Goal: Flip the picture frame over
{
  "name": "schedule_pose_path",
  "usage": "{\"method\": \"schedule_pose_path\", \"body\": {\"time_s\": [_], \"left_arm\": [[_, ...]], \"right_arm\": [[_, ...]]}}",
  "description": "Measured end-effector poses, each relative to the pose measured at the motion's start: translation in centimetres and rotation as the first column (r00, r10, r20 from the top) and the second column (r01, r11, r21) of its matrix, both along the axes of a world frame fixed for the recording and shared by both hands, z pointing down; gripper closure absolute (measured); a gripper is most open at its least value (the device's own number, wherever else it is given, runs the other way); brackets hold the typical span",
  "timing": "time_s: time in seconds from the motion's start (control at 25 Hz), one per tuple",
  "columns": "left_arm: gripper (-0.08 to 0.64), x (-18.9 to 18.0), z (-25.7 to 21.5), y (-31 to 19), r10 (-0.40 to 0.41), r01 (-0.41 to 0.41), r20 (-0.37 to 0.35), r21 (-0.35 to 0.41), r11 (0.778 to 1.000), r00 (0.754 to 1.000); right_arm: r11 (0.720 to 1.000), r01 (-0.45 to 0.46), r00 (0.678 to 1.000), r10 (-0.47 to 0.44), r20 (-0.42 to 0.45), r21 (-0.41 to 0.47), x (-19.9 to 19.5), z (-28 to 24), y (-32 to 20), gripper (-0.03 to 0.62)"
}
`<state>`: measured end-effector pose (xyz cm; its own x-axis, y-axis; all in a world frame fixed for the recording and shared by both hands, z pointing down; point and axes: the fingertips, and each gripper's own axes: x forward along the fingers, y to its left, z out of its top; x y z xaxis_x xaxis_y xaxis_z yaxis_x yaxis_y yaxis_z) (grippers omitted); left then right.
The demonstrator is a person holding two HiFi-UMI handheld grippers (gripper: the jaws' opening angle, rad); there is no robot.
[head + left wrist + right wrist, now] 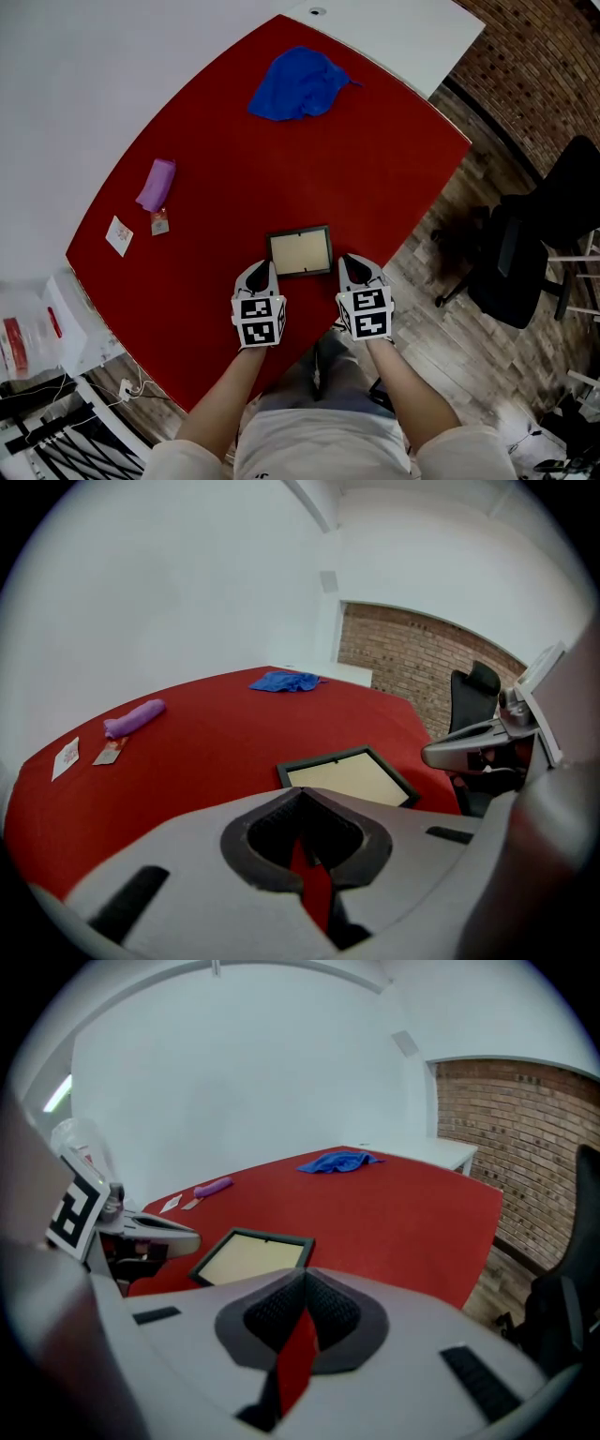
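Observation:
The picture frame [300, 251] lies flat on the red table [281, 159] near its front edge, dark border around a pale beige panel facing up. My left gripper [266, 268] sits just off the frame's left side, jaws shut and empty. My right gripper [348, 262] sits just off its right side, also shut and empty. In the left gripper view the frame [349, 777] lies ahead and to the right of the closed tips [300, 793]. In the right gripper view the frame [251, 1255] lies ahead and to the left of the closed tips [302, 1276].
A crumpled blue cloth [298, 82] lies at the table's far side. A purple object [157, 184] and two small cards [119, 234] lie at the left. A black office chair [525, 253] stands on the wooden floor to the right.

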<state>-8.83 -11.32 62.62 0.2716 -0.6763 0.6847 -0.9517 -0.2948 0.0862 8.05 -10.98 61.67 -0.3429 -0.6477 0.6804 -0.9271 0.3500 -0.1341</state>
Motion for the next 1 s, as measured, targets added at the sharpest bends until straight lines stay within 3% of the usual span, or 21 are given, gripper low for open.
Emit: {"method": "schedule_pose_path", "body": {"time_s": [0.44,0.76,1.0], "left_arm": [[0.555,-2.5,2.8,-0.7,-0.041,0.043,0.048,-0.044,0.998,0.998],[0.555,-1.6,3.7,-0.7,-0.002,0.006,0.036,-0.092,0.996,0.999],[0.557,-1.8,3.8,-0.8,0.005,-0.002,0.038,-0.092,0.996,0.999]], "right_arm": [[0.997,0.033,0.999,-0.035,-0.036,-0.067,-0.2,3.4,-0.9,0.588],[0.994,0.054,0.998,-0.058,-0.04,-0.092,-0.5,4.4,-0.7,0.588],[0.991,0.079,0.993,-0.069,0.094,-0.106,-1.4,3.4,-1.0,0.589]]}}
